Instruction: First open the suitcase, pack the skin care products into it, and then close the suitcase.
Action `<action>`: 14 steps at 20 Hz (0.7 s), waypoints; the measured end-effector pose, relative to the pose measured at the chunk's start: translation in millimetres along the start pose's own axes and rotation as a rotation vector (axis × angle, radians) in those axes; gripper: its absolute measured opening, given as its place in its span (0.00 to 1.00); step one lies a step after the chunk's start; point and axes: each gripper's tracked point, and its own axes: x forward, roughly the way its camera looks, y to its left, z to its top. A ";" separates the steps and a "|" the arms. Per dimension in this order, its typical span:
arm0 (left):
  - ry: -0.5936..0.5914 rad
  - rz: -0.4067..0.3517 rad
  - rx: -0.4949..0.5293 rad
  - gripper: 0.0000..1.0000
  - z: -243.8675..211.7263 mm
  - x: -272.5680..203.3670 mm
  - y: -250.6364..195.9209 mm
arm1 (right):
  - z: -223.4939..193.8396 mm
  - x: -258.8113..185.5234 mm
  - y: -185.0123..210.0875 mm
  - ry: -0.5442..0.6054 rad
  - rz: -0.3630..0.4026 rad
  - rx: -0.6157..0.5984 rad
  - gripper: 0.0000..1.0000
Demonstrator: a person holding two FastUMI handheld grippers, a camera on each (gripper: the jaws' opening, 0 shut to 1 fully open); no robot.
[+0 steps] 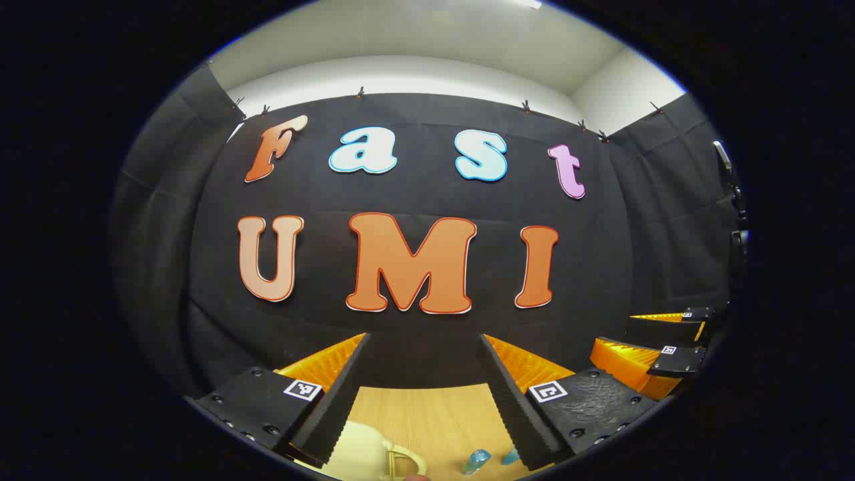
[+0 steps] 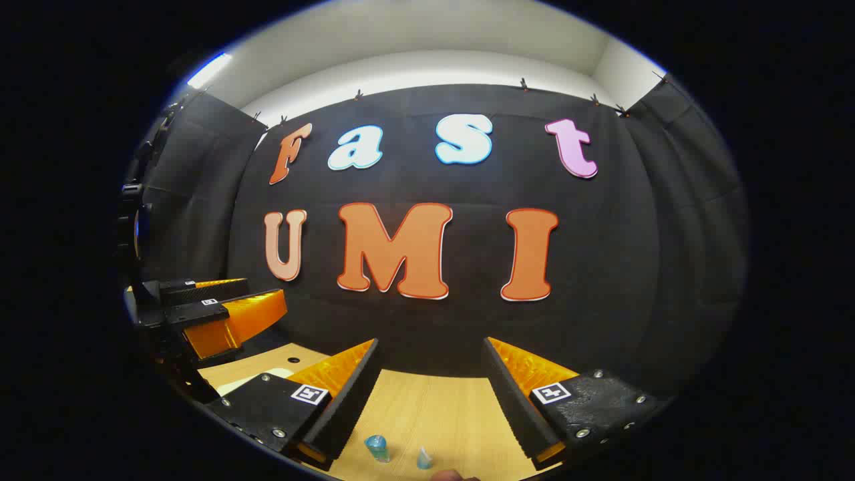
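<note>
Both grippers, left gripper and right gripper, are held raised with fingers spread and empty; cream suitcase and blue skin care bottles lie low on the wooden table, so the suitcase's edge is best approached first, slowly.

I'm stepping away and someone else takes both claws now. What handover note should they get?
Left claw: open, holding nothing, raised above the wooden table.
Right claw: open, holding nothing, held beside the left.
Cream suitcase: on the table below the left claw, its handle facing the camera; whether it is open cannot be told.
Blue skin care bottles: two small ones standing on the table below the right claw.
Done: nothing packed, as far as can be seen.
Left: open the suitcase, pack the bottles, close it.
</note>
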 end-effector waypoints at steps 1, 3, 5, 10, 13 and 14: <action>0.003 0.006 0.014 0.96 -3.4 -4.9 0.8 | -3.1 -1.1 2.1 0.008 0.005 -0.010 0.95; 0.018 0.017 0.031 0.96 -10.3 -6.1 1.4 | -4.2 -3.4 4.3 0.008 0.009 -0.029 0.95; 0.031 0.018 0.029 0.94 -15.2 -8.4 0.4 | -5.4 -4.2 9.8 0.003 0.023 -0.031 0.95; 0.061 0.009 0.023 0.96 -30.0 -13.1 -3.2 | -12.7 -4.7 15.8 0.002 0.045 -0.039 0.95; 0.083 0.025 0.023 0.97 -39.6 -13.7 -0.5 | -19.8 -3.8 13.7 0.019 0.053 -0.043 0.92; 0.103 0.027 0.026 0.97 -45.0 -11.9 -0.1 | -23.3 -3.3 11.2 0.027 0.056 -0.037 0.95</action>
